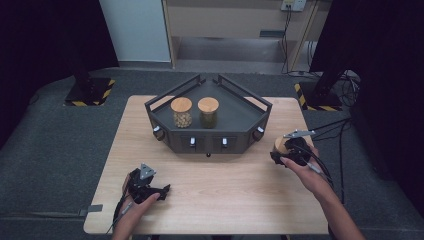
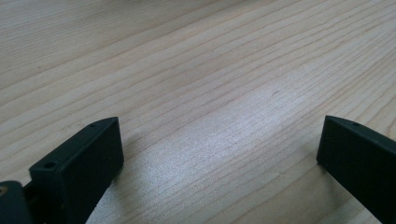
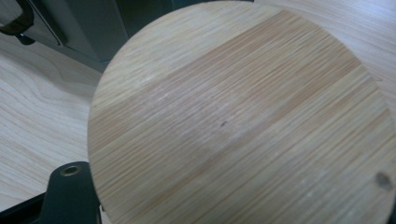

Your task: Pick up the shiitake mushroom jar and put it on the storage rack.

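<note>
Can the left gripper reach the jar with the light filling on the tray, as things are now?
Probably yes. The left gripper is open and holds nothing, bare table lies ahead, and the jar stands on the tray near its low front edge.

The left gripper [image 2: 219, 154] looks down along its two black jaws at a pale, light-wood bench [image 2: 201, 65] with fine grain lines running slantwise from lower left to upper right. The jaws stand wide apart, one rising at the lower left, the other at the lower right edge, with bare wood between them and nothing in their gap. The left one shows a flat inner face and two small round holes on its top edge. A soft sheen of light lies on the wood between them, and each casts a faint shadow on the surface close beside it.
</note>
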A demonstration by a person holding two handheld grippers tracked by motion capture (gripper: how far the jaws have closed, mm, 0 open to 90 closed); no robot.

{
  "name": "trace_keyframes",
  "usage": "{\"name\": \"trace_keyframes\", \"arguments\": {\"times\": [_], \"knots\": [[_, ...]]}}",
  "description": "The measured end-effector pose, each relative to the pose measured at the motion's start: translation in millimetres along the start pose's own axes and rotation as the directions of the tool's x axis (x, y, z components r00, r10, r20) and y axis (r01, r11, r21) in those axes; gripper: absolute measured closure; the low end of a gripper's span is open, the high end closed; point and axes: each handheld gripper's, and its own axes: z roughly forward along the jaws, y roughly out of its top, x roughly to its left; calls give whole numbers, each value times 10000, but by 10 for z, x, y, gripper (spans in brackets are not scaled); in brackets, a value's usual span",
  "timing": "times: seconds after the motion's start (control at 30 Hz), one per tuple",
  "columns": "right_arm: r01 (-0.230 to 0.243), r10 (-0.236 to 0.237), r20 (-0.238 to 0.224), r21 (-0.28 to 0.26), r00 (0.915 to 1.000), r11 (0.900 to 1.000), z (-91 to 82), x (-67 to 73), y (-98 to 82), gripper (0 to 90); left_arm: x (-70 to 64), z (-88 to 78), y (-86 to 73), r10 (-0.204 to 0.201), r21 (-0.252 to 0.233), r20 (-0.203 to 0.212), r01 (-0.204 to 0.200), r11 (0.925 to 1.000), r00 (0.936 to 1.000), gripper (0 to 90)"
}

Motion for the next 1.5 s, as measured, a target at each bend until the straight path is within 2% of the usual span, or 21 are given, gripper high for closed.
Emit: {"name": "trace_keyframes", "arguments": {"times": [0.67, 1.5], "knots": [[433, -435, -272, -74, 9987, 9990, -294, 13, 177, 254, 0, 0, 0, 0, -1, -1, 0, 10000, 10000, 0], [763, -770, -266, -281, 9967, 9967, -419, 132, 330, 254, 0, 0, 0, -1, 0, 0, 1, 10000, 10000, 0]]}}
